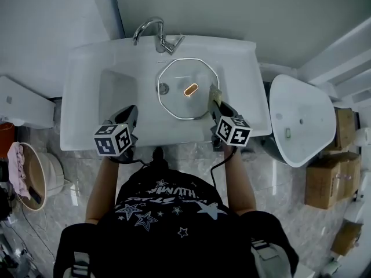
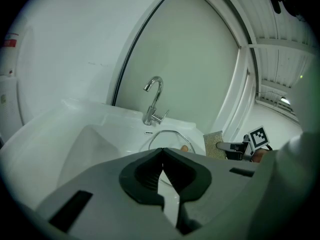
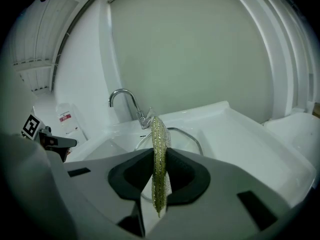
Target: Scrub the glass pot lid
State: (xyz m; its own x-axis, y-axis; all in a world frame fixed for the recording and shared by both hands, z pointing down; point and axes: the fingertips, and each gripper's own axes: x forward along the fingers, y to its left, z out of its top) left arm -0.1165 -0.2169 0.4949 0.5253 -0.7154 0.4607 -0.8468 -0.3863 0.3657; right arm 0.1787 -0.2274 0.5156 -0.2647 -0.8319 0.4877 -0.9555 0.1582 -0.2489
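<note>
Head view: where's the glass pot lid (image 1: pixel 179 100)?
Flat in the sink (image 1: pixel 81 80), below the faucet (image 1: pixel 157 36).
And the grippers?
Right gripper (image 1: pixel 216 106) pinches a scouring pad (image 1: pixel 215 91) at the lid's right edge; left gripper (image 1: pixel 131 113) is clenched on nothing.

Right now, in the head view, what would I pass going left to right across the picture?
A pink cloth → left claw → glass lid → right claw gripping the sponge → spare white basin → cardboard box.
</note>
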